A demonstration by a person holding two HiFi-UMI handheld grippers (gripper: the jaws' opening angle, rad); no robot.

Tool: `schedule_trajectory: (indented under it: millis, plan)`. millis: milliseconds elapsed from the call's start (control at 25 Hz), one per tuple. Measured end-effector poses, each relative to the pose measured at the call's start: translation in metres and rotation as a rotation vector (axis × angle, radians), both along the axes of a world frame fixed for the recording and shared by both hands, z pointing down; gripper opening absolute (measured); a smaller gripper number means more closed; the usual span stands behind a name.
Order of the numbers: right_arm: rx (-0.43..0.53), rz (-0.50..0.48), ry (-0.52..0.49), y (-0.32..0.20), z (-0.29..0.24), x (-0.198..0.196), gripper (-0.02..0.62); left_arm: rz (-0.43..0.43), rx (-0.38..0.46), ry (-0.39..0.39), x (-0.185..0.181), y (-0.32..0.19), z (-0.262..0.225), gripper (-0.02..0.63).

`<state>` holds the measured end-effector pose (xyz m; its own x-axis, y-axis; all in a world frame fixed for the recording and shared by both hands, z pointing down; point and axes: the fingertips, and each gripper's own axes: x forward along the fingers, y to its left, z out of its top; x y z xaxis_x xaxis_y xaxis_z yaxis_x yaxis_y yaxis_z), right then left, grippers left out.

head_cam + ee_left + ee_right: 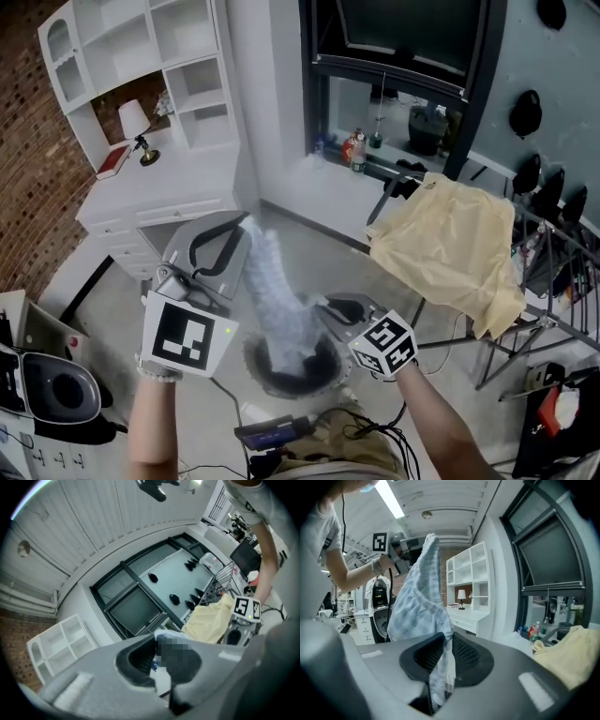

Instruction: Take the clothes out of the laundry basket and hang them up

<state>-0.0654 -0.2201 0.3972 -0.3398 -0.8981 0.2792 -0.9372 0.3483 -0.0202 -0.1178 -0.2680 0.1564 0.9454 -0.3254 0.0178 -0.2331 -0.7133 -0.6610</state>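
A pale blue checked garment (277, 300) hangs in a long strip above the dark round laundry basket (323, 373). My left gripper (246, 232) is shut on its top end, and a bit of pale cloth (162, 680) shows between the closed jaws in the left gripper view. Lower down, my right gripper (326, 307) is shut on the same garment (419, 602), whose fabric is pinched between the pads (446, 646) and trails below them. A yellow garment (455, 248) is draped over the drying rack (548, 323) at the right.
A white desk with shelves (159, 103) and a small lamp (134, 120) stands at the back left. Bottles (354, 150) sit on the window ledge. A black and white appliance (47, 394) is at the left edge. Cables and a device (277, 433) lie near the person's waist.
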Motion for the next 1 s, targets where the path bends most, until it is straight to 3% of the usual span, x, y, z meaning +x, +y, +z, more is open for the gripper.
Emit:
schedule_trajectory:
  millis: [240, 520, 800, 1000]
  plan:
    - [0.013, 0.263, 0.132, 0.044, -0.020, 0.078, 0.034, -0.035, -0.057, -0.076, 0.005, -0.015, 0.046, -0.002]
    - [0.070, 0.563, 0.172, 0.120, -0.066, 0.157, 0.032, 0.067, -0.089, -0.139, 0.058, 0.021, 0.077, -0.002]
    - [0.134, 0.827, 0.193, 0.250, -0.111, 0.228, 0.032, 0.234, -0.083, -0.143, 0.148, 0.112, 0.074, -0.002]
    - [0.124, 0.984, 0.215, 0.372, -0.124, 0.272, 0.032, 0.375, -0.114, -0.156, 0.223, 0.215, 0.072, -0.002]
